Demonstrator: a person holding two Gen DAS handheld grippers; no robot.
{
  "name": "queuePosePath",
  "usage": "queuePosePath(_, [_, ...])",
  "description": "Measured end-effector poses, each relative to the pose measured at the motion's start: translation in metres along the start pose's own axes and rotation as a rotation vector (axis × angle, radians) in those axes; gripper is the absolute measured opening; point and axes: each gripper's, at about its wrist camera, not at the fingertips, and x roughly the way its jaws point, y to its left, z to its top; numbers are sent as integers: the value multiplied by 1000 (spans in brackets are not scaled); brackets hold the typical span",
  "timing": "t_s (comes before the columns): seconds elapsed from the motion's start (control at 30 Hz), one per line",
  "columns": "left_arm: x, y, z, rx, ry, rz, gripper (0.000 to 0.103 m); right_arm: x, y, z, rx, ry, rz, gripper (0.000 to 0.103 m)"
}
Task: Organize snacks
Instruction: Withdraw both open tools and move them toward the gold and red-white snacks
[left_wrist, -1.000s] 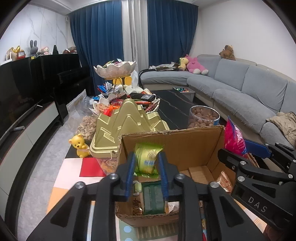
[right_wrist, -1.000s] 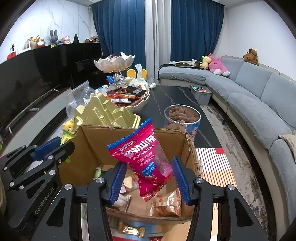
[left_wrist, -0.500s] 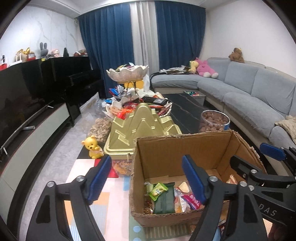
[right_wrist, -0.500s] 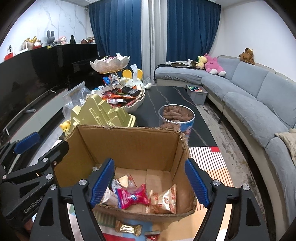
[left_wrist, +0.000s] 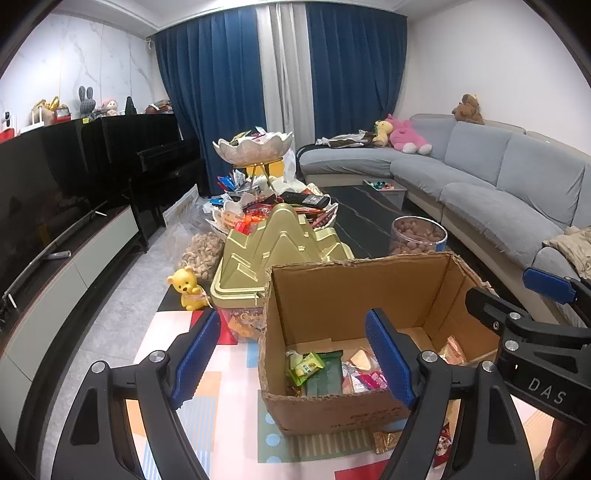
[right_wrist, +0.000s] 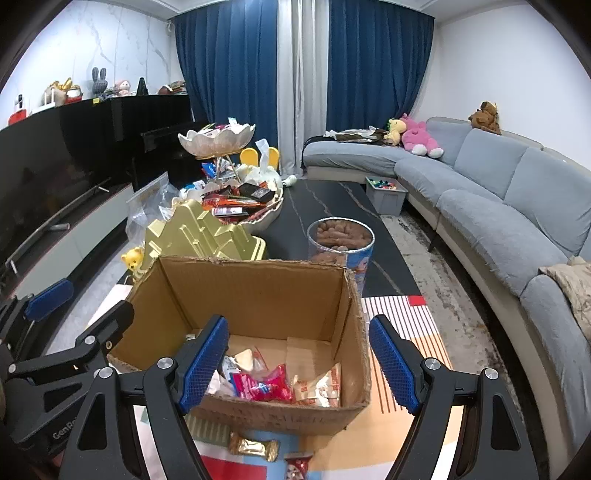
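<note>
Both grippers hang over the open cardboard box (left_wrist: 354, 295), which stands on the patterned mat near the table's near edge. The left gripper (left_wrist: 291, 350) has just spread its jaws wide, with nothing gripped; a green snack packet (left_wrist: 306, 367) lies in the box's left corner. The right gripper (right_wrist: 299, 363) has likewise just opened wide, empty; the red hawthorn packet (right_wrist: 264, 386) lies on the box floor among other wrappers.

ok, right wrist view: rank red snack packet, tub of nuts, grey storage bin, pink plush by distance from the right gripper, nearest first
1. Red snack packet, in the cardboard box, just ahead of the right gripper.
2. Tub of nuts, behind the box.
3. Grey storage bin, floor by the sofa.
4. Pink plush, on the sofa, far right.
</note>
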Motion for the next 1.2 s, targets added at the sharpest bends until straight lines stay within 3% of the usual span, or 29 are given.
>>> queuePosePath(0.63, [-33, -16, -14, 55, -5, -39, 80, -41, -12, -19, 18, -4, -28, 79])
queuePosePath(1.2, [-44, -21, -37, 122, 13, -75, 80, -53, -13, -44, 33, 23, -60, 79])
